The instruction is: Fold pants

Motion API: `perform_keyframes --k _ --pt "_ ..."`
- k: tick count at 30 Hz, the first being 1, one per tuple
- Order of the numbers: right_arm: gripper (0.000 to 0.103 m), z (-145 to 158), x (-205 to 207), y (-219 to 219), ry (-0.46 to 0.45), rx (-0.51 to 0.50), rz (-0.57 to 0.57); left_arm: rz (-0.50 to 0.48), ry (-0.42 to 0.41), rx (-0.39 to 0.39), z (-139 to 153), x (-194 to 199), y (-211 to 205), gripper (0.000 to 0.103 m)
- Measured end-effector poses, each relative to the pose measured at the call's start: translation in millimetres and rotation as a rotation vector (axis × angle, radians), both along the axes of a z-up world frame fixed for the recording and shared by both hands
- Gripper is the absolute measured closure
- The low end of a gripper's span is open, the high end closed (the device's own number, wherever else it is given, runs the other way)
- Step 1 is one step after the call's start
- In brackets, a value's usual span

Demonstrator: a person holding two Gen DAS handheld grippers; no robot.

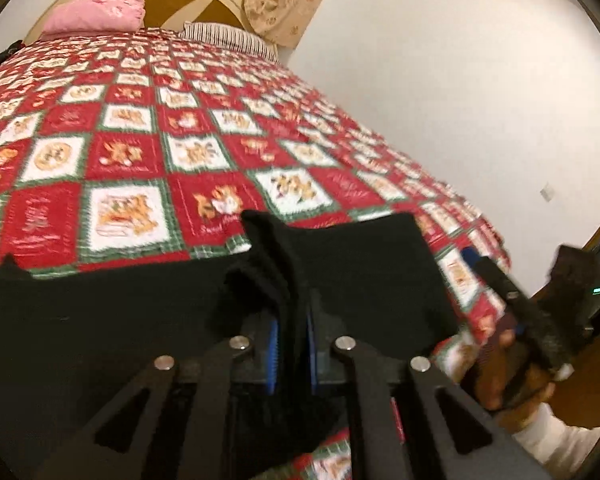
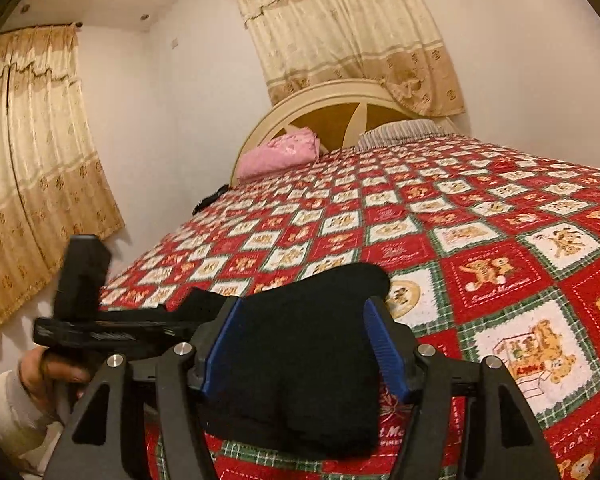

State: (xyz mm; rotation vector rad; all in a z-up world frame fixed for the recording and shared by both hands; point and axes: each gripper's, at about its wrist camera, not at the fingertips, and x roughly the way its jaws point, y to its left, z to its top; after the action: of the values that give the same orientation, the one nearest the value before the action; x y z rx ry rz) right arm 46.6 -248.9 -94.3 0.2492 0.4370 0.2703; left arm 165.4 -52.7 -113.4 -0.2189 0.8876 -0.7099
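The pants [image 1: 340, 272], black and bunched, lie at the near edge of the bed, on a red, white and green patchwork quilt [image 1: 132, 148]. In the left wrist view the left gripper [image 1: 292, 344] is clamped on a thick gathered fold of the dark cloth: its two blue pads [image 1: 274, 344] stand close together with the fabric pinched between them and rising above them. Off to that view's right, the right gripper [image 1: 500, 280] appears blurred, held by a hand [image 1: 496, 368] in a pale sleeve.

In the right wrist view the right gripper [image 2: 300, 344] has its blue-lined fingers [image 2: 220, 344] spread wide on either side of a rounded mound of the pants [image 2: 300, 360]; the cloth fills the gap, and the pads seem to touch its sides, though with the black fabric against black parts it is hard to be sure they press it. The left gripper [image 2: 112, 328] shows at the left, gripped by a hand [image 2: 56, 376].

At the far end of the bed, a pink pillow [image 2: 280, 152] and a striped pillow [image 2: 400, 130] lean against a cream arched headboard [image 2: 320, 100], with gold curtains [image 2: 348, 28] hanging behind
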Motion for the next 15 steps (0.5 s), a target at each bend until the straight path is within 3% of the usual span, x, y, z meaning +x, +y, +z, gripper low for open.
perform_keyframes --k 5,11,15 --pt "0.039 2.0 -0.4 6.4 -0.018 0.01 0.047 0.05 0.017 0.068 -6.5 1.4 27.0 0.091" --pt "0.036 -2.4 -3.4 43.5 -0.008 -0.074 0.192 0.088 0.067 0.086 -35.6 6.8 39.0 0.091" --pt "0.033 -30.9 13.8 62.8 0.154 -0.19 0.185 0.092 0.058 0.116 -47.1 8.6 35.0 0.089"
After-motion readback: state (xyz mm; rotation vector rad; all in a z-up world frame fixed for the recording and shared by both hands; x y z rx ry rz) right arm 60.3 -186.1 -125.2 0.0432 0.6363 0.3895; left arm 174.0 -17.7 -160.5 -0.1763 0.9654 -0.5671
